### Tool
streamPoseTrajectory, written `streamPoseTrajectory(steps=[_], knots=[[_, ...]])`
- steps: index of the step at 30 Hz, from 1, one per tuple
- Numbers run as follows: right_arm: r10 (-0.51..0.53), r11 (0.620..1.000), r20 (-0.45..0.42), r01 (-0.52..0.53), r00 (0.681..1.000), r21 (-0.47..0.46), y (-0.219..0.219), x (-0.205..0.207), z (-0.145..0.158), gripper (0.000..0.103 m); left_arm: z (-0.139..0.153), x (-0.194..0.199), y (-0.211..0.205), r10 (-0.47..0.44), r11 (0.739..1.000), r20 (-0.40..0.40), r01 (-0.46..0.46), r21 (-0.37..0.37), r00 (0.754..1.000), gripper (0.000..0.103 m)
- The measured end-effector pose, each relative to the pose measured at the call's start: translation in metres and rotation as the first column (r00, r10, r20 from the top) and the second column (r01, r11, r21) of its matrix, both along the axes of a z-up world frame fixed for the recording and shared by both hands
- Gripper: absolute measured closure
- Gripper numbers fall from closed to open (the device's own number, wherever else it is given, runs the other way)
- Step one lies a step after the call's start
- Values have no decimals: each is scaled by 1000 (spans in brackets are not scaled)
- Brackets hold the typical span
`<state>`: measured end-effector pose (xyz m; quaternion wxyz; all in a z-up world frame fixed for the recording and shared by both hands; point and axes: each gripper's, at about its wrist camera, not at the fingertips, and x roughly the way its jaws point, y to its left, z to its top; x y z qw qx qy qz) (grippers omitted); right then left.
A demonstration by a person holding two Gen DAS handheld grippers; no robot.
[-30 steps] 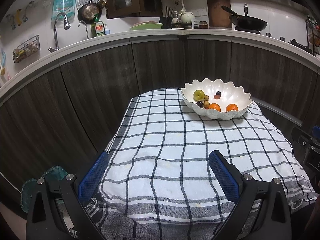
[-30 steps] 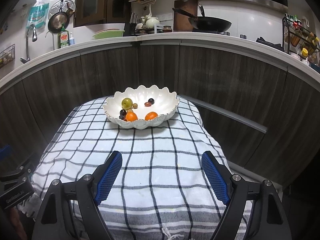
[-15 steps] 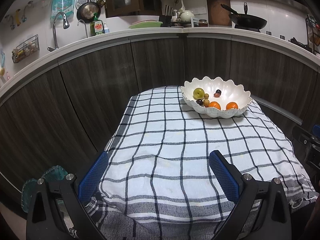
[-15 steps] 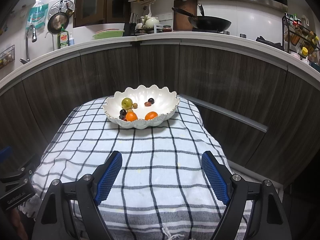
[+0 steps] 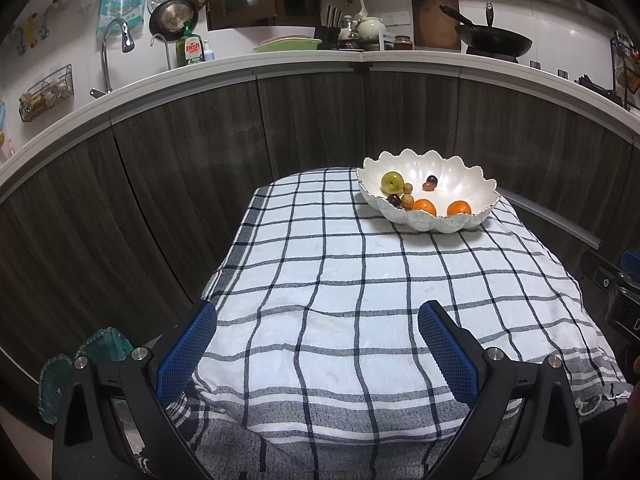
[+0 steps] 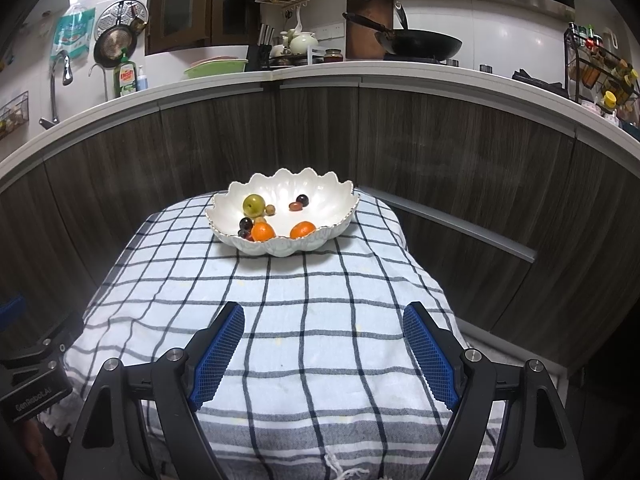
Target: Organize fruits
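fruit gathered in the scalloped bowl, both grippers empty

the left gripper [image 5: 316, 344] hangs over the near left part of the checked cloth [image 5: 360, 280], its blue, mesh-textured pads set wide with nothing between them. the cloth is a soft, rumpled weave, white with dark grid lines, and a grey band with a frayed fringe along the near edge. toward the far side stands a glossy white bowl [image 6: 340, 216] with a wavy, scalloped rim (a thin gilt line edges it). inside it, from the left: a round green fruit [image 6: 253, 204], small tan balls [image 6: 270, 210], dark purple grapes [image 6: 245, 224], two dimpled oranges [image 6: 263, 232], and a dark grape with a reddish piece [image 6: 299, 202] further back. the near wall of the bowl cuts off the lowest fruit, so their count is hard to make out. the right gripper [image 6: 323, 350] hovers over the cloth's near middle, fingers also spread wide and empty. its body shows only partly at the edge of the left wrist view.
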<state>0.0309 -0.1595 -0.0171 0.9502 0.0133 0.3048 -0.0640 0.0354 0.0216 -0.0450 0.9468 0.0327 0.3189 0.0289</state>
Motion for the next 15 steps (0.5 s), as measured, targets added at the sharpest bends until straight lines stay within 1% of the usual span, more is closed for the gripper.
streamPoseTrajectory(steps=[9,15], knots=[[1,1000,-3,-1,1000,1,0,1,0,21,-2,2,-1,-4,1000,-14,4,-3,1000,0],[-3,1000,-5,3,1000,4,-1,2,-2,21,-2,2,-2,-7,1000,-9,8,1,1000,0]])
